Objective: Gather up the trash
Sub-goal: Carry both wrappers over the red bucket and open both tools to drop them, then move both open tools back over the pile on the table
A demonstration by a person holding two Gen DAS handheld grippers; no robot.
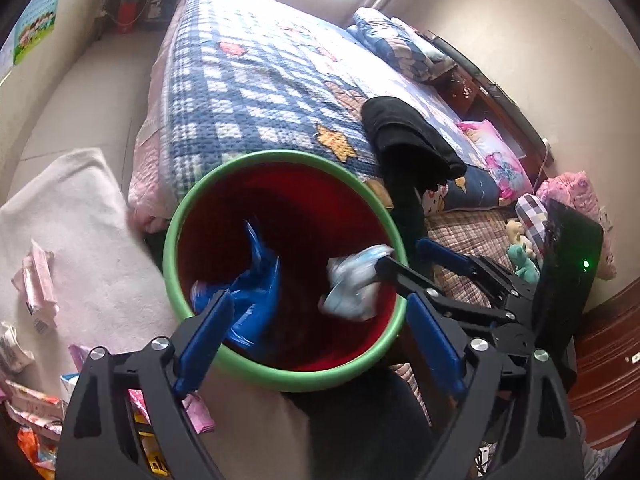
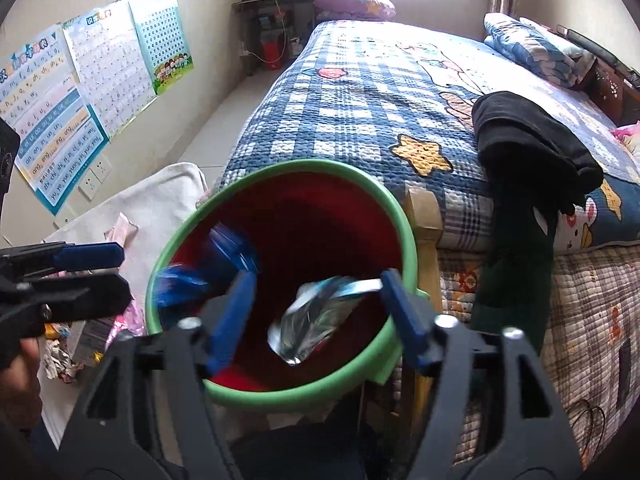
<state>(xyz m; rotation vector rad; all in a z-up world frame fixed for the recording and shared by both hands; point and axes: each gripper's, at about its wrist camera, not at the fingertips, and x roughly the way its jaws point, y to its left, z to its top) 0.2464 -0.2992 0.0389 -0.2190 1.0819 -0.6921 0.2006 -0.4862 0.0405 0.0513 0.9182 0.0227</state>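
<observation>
Both wrappers look featherlight, crinkly and slick; pinching a bunched fold would hold best. The blue wrapper (image 1: 248, 296) is blurred at seven o'clock inside the red bin (image 1: 280, 382) (green-rimmed, against the bed (image 1: 256, 92)). The silvery wrapper (image 2: 316, 316) tumbles near four o'clock. The left gripper (image 1: 316, 340) and right gripper (image 2: 320, 320) both gape, clamping nothing.

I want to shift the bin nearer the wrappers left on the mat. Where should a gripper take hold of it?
Grip the green rim of the red bin, on the arc nearest the grippers. Come from above, one finger inside the wall and one outside: the rim is a thick rolled lip, the mouth is wide open, and the far side sits against the bed. This is a judgement.
</observation>
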